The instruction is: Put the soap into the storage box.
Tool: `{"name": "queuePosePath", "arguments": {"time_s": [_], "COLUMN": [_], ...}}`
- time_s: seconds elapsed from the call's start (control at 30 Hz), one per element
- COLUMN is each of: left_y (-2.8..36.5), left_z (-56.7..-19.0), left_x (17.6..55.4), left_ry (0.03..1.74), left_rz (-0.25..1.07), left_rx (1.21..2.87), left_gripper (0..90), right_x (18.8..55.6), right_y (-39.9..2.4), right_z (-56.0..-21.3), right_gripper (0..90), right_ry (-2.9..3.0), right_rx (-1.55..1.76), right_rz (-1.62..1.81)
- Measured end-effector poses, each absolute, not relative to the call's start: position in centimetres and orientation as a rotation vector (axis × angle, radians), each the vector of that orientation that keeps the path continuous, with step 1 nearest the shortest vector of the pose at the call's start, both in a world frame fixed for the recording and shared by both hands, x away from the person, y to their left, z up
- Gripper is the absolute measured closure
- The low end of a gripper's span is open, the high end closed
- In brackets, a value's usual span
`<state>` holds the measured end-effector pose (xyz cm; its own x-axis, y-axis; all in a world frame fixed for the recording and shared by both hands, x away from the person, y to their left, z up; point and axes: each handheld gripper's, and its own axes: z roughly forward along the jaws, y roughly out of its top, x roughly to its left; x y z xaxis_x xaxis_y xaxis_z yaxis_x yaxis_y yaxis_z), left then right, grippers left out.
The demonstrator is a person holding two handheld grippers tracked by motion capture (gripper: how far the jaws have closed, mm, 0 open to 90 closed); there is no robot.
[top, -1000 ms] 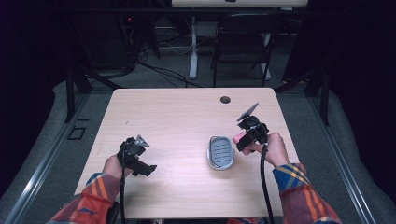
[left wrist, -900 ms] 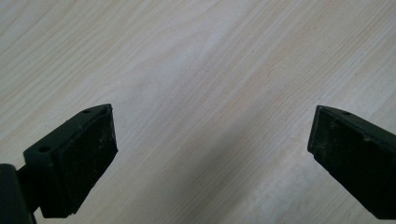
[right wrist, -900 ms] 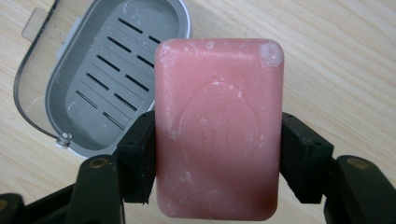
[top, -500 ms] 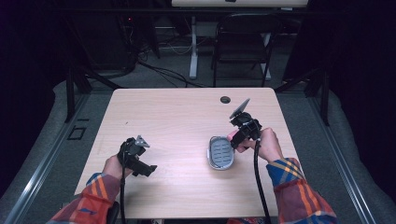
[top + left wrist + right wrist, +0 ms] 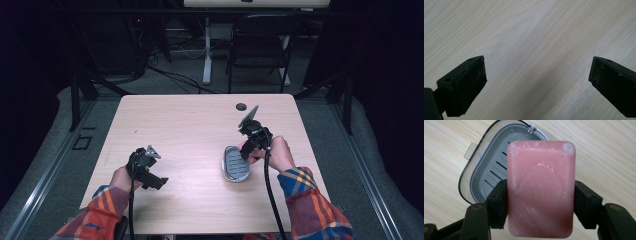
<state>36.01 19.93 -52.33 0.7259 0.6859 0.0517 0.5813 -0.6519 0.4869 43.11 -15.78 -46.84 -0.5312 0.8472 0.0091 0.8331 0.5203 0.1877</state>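
The right claw [image 5: 541,202] is pinching the pink soap [image 5: 541,187] and has been drifting left, now hanging over the grey dish [image 5: 236,165] near the table's [image 5: 190,120] right side, so placing it looks imminent. The left claw [image 5: 536,82] is idling, spread wide.

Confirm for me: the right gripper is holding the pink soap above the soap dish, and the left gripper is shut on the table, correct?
Not quite. The left gripper is open: its jaws stand wide apart over the bare table, as the left gripper view shows. The rest holds: the right gripper is clamped on the pink soap above the soap dish.
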Motion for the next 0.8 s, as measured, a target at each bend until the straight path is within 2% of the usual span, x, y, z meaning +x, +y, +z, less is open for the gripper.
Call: {"name": "queuePosePath", "arguments": {"time_s": [0.8], "left_y": [20.0], "left_z": [-52.3], "left_x": [36.0], "left_ry": [0.962], "left_rz": [0.315], "left_rx": [2.491], "left_gripper": [1.3], "right_x": [43.8], "right_y": [-11.4], "right_z": [-48.9], "right_gripper": [36.7], "right_ry": [2.656], "right_rx": [1.487], "right_rz": [0.086]}}
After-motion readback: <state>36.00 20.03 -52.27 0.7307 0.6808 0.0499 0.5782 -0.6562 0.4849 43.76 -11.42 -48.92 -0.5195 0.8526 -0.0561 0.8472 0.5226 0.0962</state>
